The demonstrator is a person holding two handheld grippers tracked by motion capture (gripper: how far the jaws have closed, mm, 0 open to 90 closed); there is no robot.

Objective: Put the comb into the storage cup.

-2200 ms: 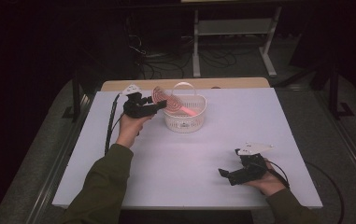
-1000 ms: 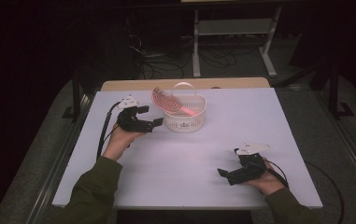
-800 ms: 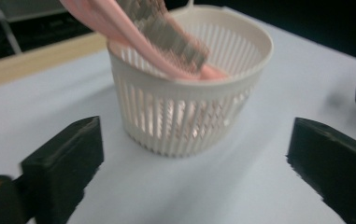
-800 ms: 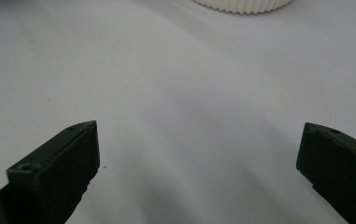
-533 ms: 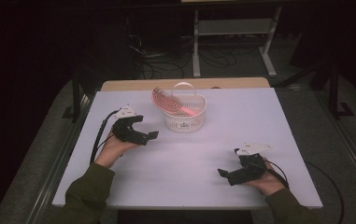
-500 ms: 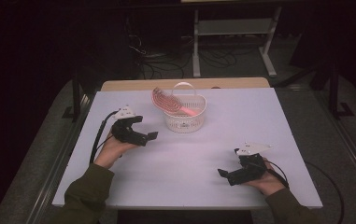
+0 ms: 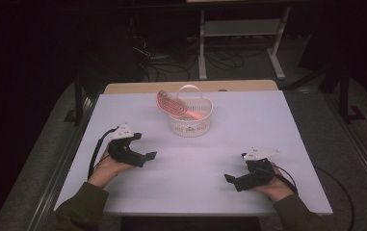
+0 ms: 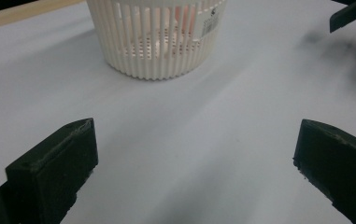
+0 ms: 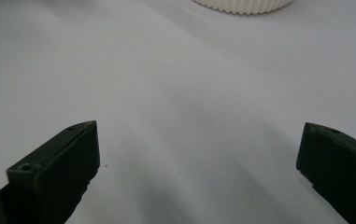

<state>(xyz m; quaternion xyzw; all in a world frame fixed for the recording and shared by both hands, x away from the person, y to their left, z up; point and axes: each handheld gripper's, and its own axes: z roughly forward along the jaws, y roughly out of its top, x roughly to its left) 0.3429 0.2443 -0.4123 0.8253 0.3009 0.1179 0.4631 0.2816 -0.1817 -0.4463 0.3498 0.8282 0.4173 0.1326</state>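
Your left gripper [image 7: 140, 155] sits low over the worktop [image 7: 268, 125] at about 8 o'clock from the basket [image 7: 190, 122], its jaws spread wide with nothing between them; they have just been opening. In the left gripper view the ribbed white basket stands at 12 o'clock ahead of those jaws, well apart, with bare white surface in between. The pink hairbrush [image 7: 171, 107] lies tilted in the basket, its head sticking out over the rim toward 10 o'clock, its handle down inside.

Your right gripper [image 7: 236, 180] rests near the near edge of the worktop, at about 5 o'clock from the basket, jaws also wide apart and empty. In the right gripper view only a sliver of the basket's base shows at 12 o'clock, far off.

You have open room between the two grippers and all along the 3 o'clock side of the worktop. The basket stands near the far edge, just short of a wooden strip [image 7: 137, 87] that runs along it. Your left hand [image 7: 108, 166] is close to the worktop's 9 o'clock edge, and your right hand [image 7: 275, 185] is close to the near one
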